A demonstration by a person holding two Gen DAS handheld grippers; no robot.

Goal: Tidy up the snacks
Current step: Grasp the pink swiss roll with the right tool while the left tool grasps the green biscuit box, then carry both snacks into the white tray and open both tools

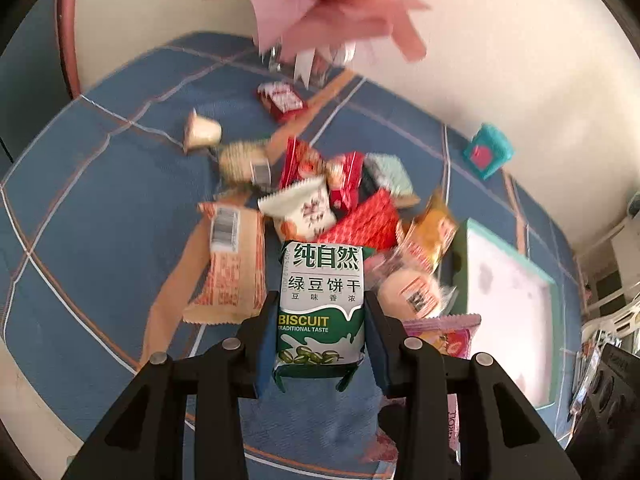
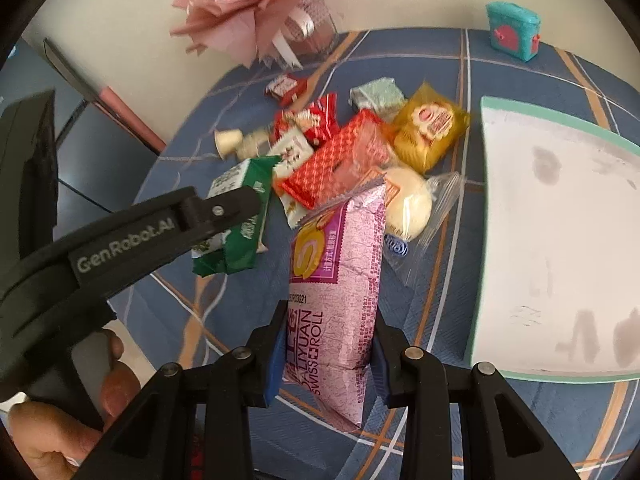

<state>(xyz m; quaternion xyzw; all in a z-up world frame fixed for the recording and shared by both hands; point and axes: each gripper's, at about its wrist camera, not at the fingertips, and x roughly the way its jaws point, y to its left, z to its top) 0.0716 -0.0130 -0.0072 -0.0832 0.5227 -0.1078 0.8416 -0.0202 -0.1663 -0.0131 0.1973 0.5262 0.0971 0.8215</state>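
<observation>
Pinching a green biscuit packet (image 1: 321,304) in my left claw (image 1: 320,354), I am gripping a pink cake packet (image 2: 336,300) in my right claw (image 2: 325,354) above the tabletop's (image 2: 224,312) near edge.

Tablecloth (image 2: 532,432) left bare near tray (image 2: 552,264); centre blocked by snack pile (image 2: 352,152); far edge occupied by bouquet (image 2: 256,4).

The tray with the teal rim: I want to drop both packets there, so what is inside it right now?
The tray shows only a bare whitish floor with faint grey smudges; no snack lies in the visible part. Its far right end runs out of view, so that part cannot be checked.
</observation>
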